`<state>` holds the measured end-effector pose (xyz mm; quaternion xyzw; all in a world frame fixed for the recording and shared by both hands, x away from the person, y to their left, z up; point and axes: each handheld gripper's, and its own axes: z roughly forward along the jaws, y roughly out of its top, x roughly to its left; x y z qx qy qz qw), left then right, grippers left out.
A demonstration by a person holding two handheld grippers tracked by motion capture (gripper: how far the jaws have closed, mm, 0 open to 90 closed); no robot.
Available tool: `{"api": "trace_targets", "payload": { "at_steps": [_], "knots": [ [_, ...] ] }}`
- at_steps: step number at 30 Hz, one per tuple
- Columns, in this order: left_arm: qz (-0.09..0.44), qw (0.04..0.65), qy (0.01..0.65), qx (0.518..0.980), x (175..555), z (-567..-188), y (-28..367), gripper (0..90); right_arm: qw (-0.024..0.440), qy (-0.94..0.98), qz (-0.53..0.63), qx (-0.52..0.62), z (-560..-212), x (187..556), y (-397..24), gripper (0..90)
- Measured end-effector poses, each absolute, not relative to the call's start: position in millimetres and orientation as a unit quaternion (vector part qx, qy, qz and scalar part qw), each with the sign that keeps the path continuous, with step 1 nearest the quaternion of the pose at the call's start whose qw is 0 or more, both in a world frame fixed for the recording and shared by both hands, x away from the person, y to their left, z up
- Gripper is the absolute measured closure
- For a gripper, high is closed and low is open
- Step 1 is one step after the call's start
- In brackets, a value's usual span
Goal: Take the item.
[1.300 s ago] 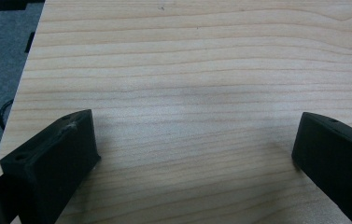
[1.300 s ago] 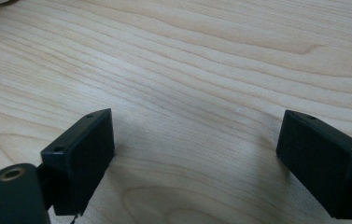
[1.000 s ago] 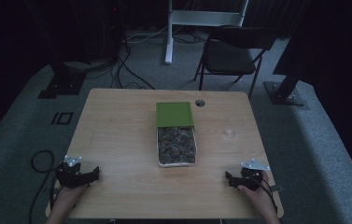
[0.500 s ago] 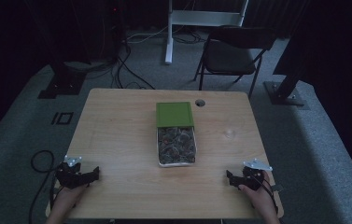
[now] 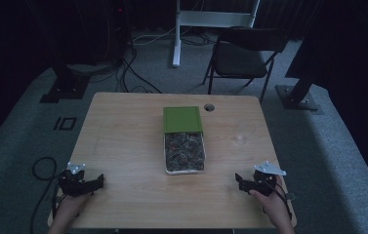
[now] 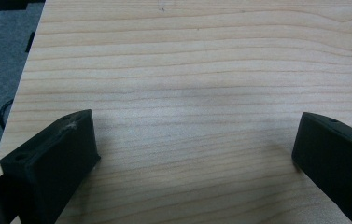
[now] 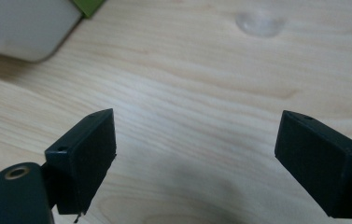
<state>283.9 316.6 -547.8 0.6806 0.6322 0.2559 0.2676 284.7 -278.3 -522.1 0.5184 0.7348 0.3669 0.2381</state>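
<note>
I'm looking at a white rectangular container sitting mid-table, packed with a dark jumbled heap I can't make out, and its flat green lid is lying just behind it, touching the far end. In my right gripper view the container's white corner is peeking in top left, with a small clear round thing further out. My left gripper and right gripper are both resting on the wooden table near its front corners, jaws spread wide, grasping nothing.

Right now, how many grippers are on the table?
2: left gripper at the near left corner, right gripper at the near right corner, both open and empty.
</note>
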Motion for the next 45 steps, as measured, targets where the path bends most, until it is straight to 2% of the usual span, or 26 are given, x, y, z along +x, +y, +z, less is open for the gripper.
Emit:
{"api": "trace_targets", "payload": {
  "at_steps": [24, 45],
  "knots": [
    [0.256, 0.268, 0.632, 0.681, 284, -548, 317, 0.5, 0.255, 0.736, 0.408, 0.477, -478, 288, -253, 12.7],
    [0.256, 0.267, 0.632, 0.681, 284, -548, 317, 0.5, 0.249, 0.746, 0.423, 0.45, -466, 293, -223, 12.9]
  ]
}}
